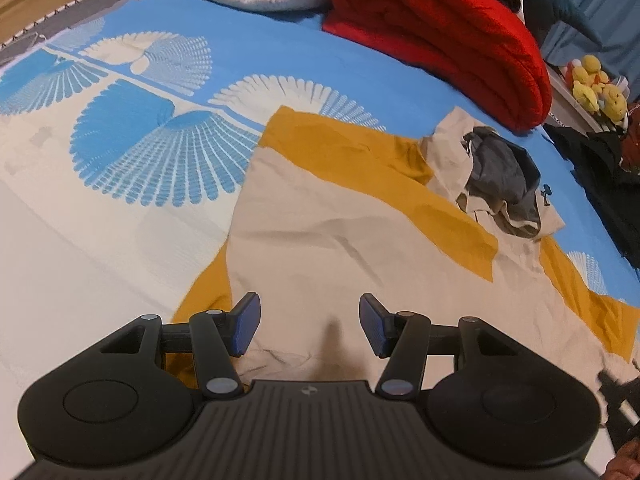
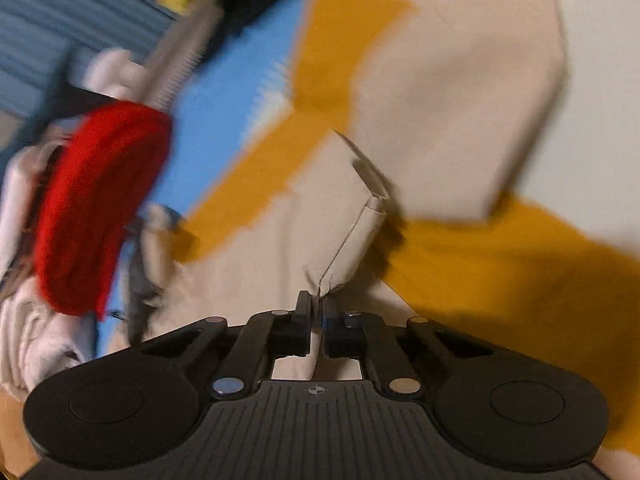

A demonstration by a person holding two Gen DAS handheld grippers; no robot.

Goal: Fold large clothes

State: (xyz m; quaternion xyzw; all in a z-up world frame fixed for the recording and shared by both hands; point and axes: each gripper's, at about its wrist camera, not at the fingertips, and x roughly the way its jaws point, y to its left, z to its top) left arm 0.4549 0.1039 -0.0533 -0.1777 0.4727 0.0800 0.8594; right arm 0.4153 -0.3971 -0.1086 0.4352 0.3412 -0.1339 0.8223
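Hovering over the cream-and-mustard hoodie (image 1: 340, 232) spread on the blue patterned bedsheet (image 1: 240, 52), the left gripper (image 1: 310, 328) stands with its jaws wide apart and nothing between them; no writing is legible. Beyond the hoodie lies a folded red blanket (image 1: 440, 36). From the right wrist, the right gripper (image 2: 318, 308) pinches a raised cream fold of the hoodie (image 2: 360, 232).

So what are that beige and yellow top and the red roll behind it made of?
The beige and mustard garment looks like matte woven or jersey cotton: it creases softly and shows no sheen, though the weave is too fine to tell. The red blanket looks like thick fleece or knit, judging by its plump, ribbed, fuzzy folds. The right gripper pinches a fold of the garment, which holds a crisp edge.
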